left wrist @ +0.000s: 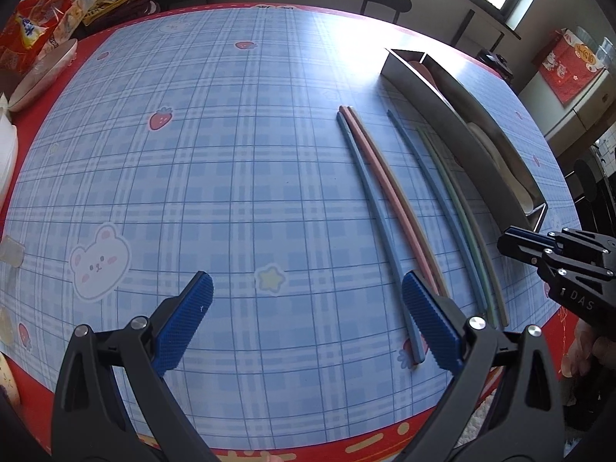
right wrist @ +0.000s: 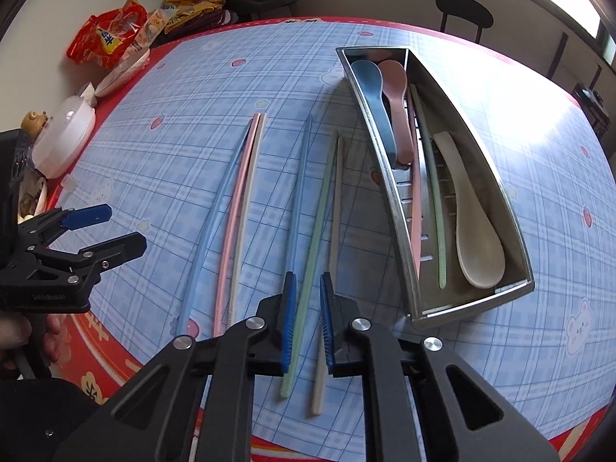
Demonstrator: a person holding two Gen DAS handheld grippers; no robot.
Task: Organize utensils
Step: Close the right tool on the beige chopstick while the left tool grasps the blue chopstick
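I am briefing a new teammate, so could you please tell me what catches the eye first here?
Coloured chopsticks lie in a row on the blue checked tablecloth. To their right a metal tray holds spoons. The right gripper has its fingers nearly shut around a green chopstick.

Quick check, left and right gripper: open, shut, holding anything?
Left gripper: open, holding nothing.
Right gripper: jaws nearly shut around the green chopstick; a firm grip cannot be told.

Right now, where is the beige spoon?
In the right wrist view, the beige spoon lies inside the metal tray at the right, bowl toward the near end, beside a green chopstick.
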